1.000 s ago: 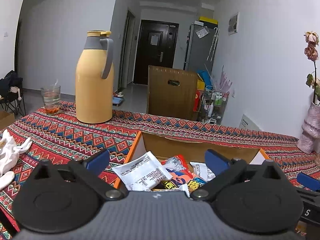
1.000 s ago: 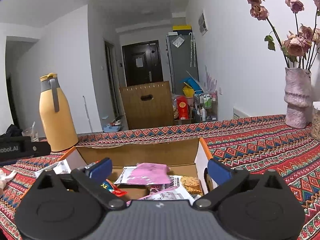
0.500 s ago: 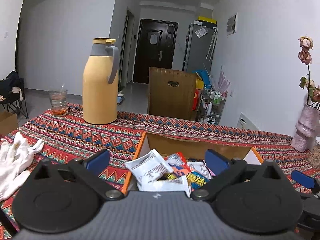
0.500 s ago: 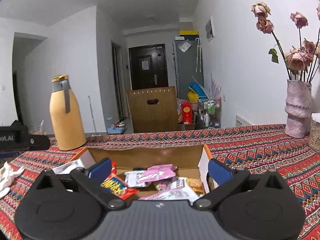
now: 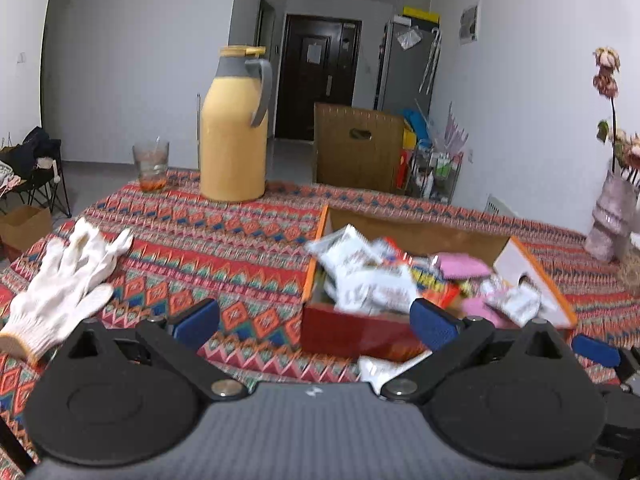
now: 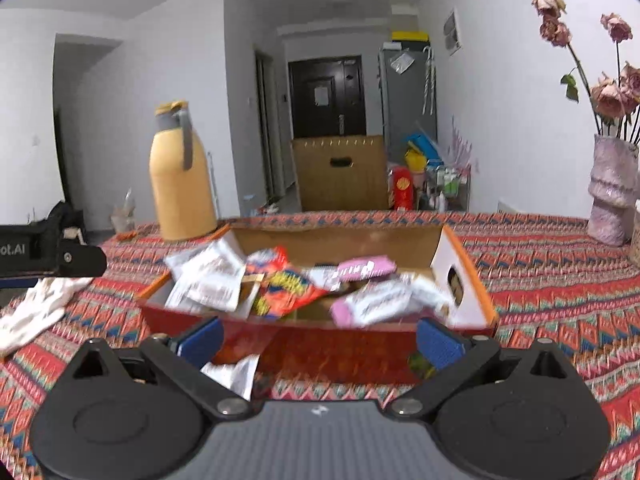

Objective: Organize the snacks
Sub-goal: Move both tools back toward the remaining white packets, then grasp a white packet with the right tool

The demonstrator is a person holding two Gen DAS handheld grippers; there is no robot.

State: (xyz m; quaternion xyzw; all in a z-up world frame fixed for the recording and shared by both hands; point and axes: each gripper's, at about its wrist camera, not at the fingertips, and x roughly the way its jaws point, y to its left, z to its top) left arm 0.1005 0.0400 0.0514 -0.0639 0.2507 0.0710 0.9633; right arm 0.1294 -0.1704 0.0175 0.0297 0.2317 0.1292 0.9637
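Note:
An open cardboard box (image 6: 320, 346) with a red front wall sits on the patterned tablecloth, filled with several snack packets: white ones (image 6: 208, 278), a red-and-yellow one (image 6: 286, 286) and pink ones (image 6: 366, 268). The same box (image 5: 352, 330) lies ahead and to the right in the left wrist view. A white packet (image 6: 234, 374) lies on the cloth in front of the box. My left gripper (image 5: 316, 322) is open and empty, near the box's left front corner. My right gripper (image 6: 320, 338) is open and empty, just before the front wall.
A yellow thermos jug (image 5: 234, 128) and a glass (image 5: 151, 165) stand at the table's far side. White gloves (image 5: 66, 280) lie on the left. A pink vase with dried roses (image 6: 612, 196) stands at the right. A brown chair back (image 6: 340, 172) is behind the table.
Both grippers have pulled back and risen from over the box; its red front wall and the packet on the cloth now show. The gloves have come further into view.

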